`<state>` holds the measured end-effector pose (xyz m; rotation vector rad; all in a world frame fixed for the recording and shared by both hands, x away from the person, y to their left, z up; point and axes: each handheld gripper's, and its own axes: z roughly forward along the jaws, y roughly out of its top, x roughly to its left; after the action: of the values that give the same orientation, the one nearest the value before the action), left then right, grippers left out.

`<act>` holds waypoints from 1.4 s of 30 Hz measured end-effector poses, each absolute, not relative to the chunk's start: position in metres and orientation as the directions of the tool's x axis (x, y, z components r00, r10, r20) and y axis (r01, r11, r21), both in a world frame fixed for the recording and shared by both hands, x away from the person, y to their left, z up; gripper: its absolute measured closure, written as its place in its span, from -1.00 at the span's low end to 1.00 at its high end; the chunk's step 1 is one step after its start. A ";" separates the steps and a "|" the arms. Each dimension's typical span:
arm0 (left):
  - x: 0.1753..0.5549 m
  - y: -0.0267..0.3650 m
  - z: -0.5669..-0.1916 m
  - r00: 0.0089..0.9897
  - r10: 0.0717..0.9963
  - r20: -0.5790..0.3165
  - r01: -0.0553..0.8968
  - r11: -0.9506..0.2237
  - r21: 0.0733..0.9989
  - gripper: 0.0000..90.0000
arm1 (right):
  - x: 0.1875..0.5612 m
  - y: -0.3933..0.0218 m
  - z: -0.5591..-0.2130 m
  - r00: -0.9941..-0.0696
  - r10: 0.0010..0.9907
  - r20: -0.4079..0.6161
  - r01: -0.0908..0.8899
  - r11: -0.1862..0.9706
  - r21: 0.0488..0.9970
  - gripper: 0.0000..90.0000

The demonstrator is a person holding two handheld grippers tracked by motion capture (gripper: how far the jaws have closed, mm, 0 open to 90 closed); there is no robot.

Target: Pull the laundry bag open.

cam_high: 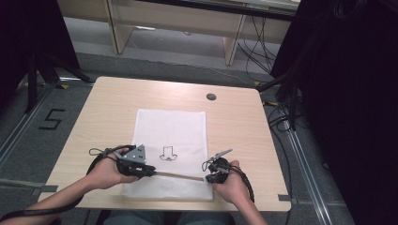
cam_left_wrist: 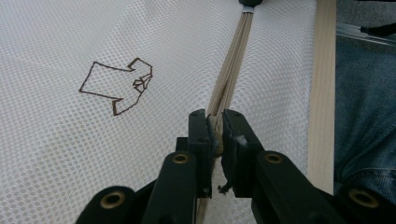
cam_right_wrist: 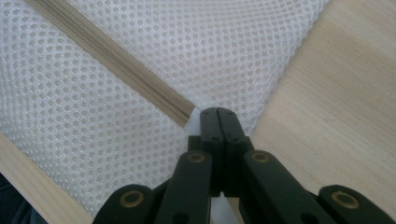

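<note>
With my left hand-held gripper (cam_left_wrist: pixel 215 122) clamped on the zipper pull (cam_left_wrist: pixel 215 125) and my right hand-held gripper (cam_right_wrist: pixel 217 112) pinching the mesh laundry bag's (cam_high: pixel 171 126) corner on the table (cam_high: pixel 108 98), the zipper (cam_right_wrist: pixel 116 60) looks closed there, leaving the pull's travel unfinished.

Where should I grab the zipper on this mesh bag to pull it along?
Grip the zipper pull, where the left gripper already pinches: a small tab standing up from the beige zipper, so the jaws come at it along the zipper line, one per side. The right gripper clamps the mesh bag at the zipper's end, keeping the line taut.
</note>
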<state>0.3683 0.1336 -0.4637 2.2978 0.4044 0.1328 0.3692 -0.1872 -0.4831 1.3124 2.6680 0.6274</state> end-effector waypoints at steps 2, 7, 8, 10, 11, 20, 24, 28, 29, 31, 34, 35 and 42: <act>0.369 0.135 -0.463 0.945 0.327 -0.025 0.244 -0.650 0.720 0.82 | 0.369 -0.187 -0.483 -0.624 0.777 0.086 0.734 0.544 0.407 1.00; 0.369 0.140 -0.463 0.940 0.339 -0.026 0.253 -0.645 0.721 0.82 | 0.369 -0.187 -0.483 -0.625 0.776 0.086 0.733 0.545 0.407 1.00; 0.369 0.142 -0.463 0.940 0.340 -0.019 0.251 -0.653 0.715 0.82 | 0.369 -0.187 -0.483 -0.625 0.776 0.086 0.733 0.545 0.407 1.00; 0.369 0.142 -0.463 0.938 0.346 -0.034 0.262 -0.641 0.722 0.82 | 0.369 -0.187 -0.483 -0.618 0.781 0.088 0.740 0.540 0.402 1.00; 0.369 0.142 -0.463 0.938 0.345 -0.035 0.262 -0.638 0.725 0.82 | 0.370 -0.187 -0.483 -0.626 0.776 0.084 0.732 0.546 0.408 1.00; 0.368 0.144 -0.464 0.936 0.350 -0.031 0.264 -0.642 0.720 0.82 | 0.369 -0.187 -0.483 -0.624 0.777 0.086 0.734 0.544 0.407 1.00; 0.368 0.145 -0.464 0.937 0.347 -0.036 0.266 -0.643 0.718 0.82 | 0.369 -0.187 -0.483 -0.624 0.777 0.086 0.734 0.544 0.407 1.00; 0.369 0.145 -0.464 0.939 0.341 -0.032 0.260 -0.648 0.716 0.82 | 0.369 -0.187 -0.483 -0.623 0.777 0.086 0.734 0.544 0.407 1.00; 0.369 0.145 -0.464 0.938 0.345 -0.039 0.265 -0.640 0.721 0.82 | 0.369 -0.187 -0.483 -0.624 0.777 0.086 0.734 0.544 0.407 1.00; 0.369 0.145 -0.464 0.938 0.344 -0.041 0.266 -0.639 0.722 0.82 | 0.369 -0.187 -0.483 -0.624 0.777 0.086 0.734 0.544 0.407 1.00; 0.369 0.146 -0.463 0.938 0.345 -0.038 0.265 -0.638 0.723 0.82 | 0.369 -0.187 -0.483 -0.624 0.777 0.086 0.734 0.544 0.407 1.00; 0.369 0.147 -0.463 0.936 0.349 -0.035 0.265 -0.640 0.721 0.82 | 0.369 -0.187 -0.483 -0.624 0.777 0.087 0.734 0.544 0.407 1.00; 0.370 0.151 -0.460 0.938 0.345 -0.028 0.257 -0.640 0.724 0.82 | 0.370 -0.187 -0.483 -0.625 0.776 0.086 0.733 0.545 0.408 1.00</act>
<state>0.3697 0.1509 -0.4603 2.2964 0.4227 0.1434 0.3696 -0.1874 -0.4833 1.3077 2.6682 0.6286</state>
